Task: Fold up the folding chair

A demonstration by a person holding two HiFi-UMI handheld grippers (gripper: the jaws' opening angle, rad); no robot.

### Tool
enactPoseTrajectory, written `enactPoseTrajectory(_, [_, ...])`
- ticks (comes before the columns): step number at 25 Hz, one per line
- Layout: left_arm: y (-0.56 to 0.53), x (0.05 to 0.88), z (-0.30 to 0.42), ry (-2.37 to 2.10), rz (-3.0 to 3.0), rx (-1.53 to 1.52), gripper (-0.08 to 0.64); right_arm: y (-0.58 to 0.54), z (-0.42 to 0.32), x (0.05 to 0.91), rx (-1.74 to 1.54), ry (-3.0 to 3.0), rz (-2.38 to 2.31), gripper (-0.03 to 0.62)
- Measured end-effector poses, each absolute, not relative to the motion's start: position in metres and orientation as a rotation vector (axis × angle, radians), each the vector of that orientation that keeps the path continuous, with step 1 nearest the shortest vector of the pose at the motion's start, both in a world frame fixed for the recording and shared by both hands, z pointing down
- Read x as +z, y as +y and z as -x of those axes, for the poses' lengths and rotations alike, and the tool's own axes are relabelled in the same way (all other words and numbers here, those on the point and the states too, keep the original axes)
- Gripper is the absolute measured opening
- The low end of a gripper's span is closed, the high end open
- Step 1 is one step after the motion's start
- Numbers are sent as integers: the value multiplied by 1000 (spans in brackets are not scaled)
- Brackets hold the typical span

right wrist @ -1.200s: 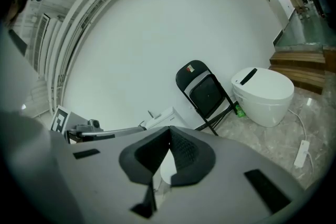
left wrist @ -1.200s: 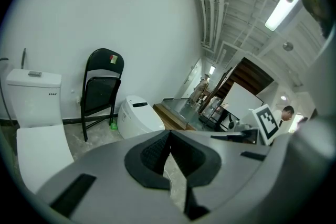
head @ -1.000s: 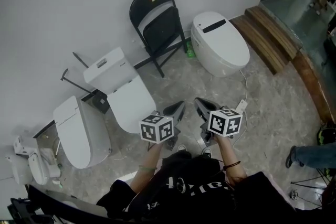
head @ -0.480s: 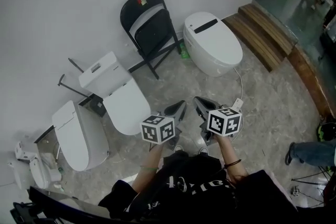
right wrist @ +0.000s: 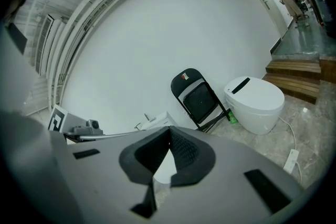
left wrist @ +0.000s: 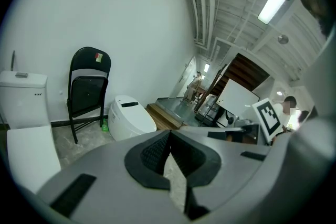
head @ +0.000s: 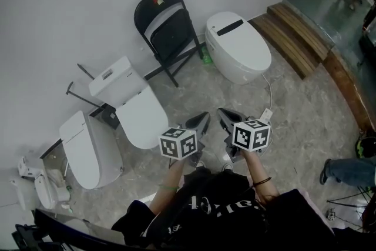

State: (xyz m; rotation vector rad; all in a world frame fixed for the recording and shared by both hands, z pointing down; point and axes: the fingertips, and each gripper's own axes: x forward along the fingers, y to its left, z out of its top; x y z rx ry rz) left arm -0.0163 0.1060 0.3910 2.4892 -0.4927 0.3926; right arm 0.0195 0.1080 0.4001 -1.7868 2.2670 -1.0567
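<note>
Writing: little of it is readable. The folding chair carries a small red, white and green sticker at the top of its backrest, with print too small to read. The tank toilet has a tiny dark mark on its tank front, also unreadable. White lettering on the person's black top is partly hidden. The marker cubes show only black-and-white squares.

The chair is black, with a metal frame and a rounded back with a wide slot under the top bar. Its dark seat panel is tipped up steeply near the back, and the legs cross low on the floor. I cannot tell whether it is fully flat. It stands against the white wall, between the tank toilet and a rounded white toilet that has a black strip on its lid.

A small green object sits on the floor at the chair's foot, just beside the rounded toilet. A third toilet lies further left. Wooden steps are off to the right, and a white power strip with its cable lies on the marble-look floor near the right gripper.

The left gripper and the right gripper are held side by side, well apart from the chair — open floor lies between them and it. Both pairs of jaws are closed together with nothing in them, and both point toward the chair.
</note>
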Motion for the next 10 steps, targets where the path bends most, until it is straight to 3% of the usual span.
enactPoseTrajectory(10, [103, 390, 16, -499, -2492, 392, 3, 107, -20, 399, -1060, 2264, 1785, 14])
